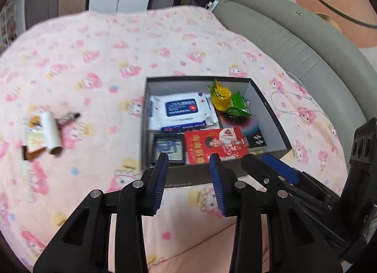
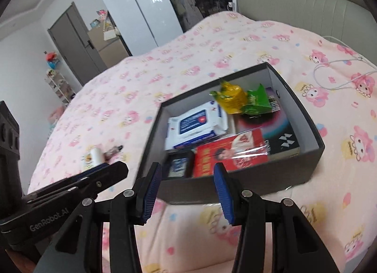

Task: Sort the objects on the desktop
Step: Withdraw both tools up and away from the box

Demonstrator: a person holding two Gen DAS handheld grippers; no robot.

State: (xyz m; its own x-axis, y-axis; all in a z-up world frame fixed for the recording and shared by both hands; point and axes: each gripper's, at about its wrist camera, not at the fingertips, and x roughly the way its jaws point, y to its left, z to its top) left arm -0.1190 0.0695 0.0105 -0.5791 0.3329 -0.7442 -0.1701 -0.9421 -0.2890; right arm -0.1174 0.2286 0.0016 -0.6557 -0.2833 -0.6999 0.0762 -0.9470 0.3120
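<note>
Left gripper (image 1: 189,164) stood with its blue-padded jaws spread wide, nothing between them, tips hovering over the near wall of the dark box (image 1: 271,108); no contact could be confirmed. Right gripper (image 2: 187,174) was likewise spread apart and empty, tips above the same near wall of the box (image 2: 306,117). The right gripper also showed at the right of the left wrist view, and the left gripper's body at the left of the right wrist view carried the lettering "GenRobot.AI". Box sat on a pink cartoon-print sheet (image 1: 94,65) and held a white wet-wipes pack (image 1: 181,110) with a blue label (print too small to read), a yellow wrapper (image 1: 220,96), a green wrapper (image 1: 238,106), a red packet (image 1: 215,144) with a printed portrait and Chinese characters not legible, a small dark framed item (image 1: 168,149), and a black book or case (image 1: 255,138) with a white zigzag logo. Outside the box, well to its left on the sheet, lay a white cylinder (image 1: 50,132), a small dark metallic piece (image 1: 69,117) and some blurred yellowish packets (image 1: 34,139). A white cable (image 2: 337,75) lay on the sheet beyond the box.
</note>
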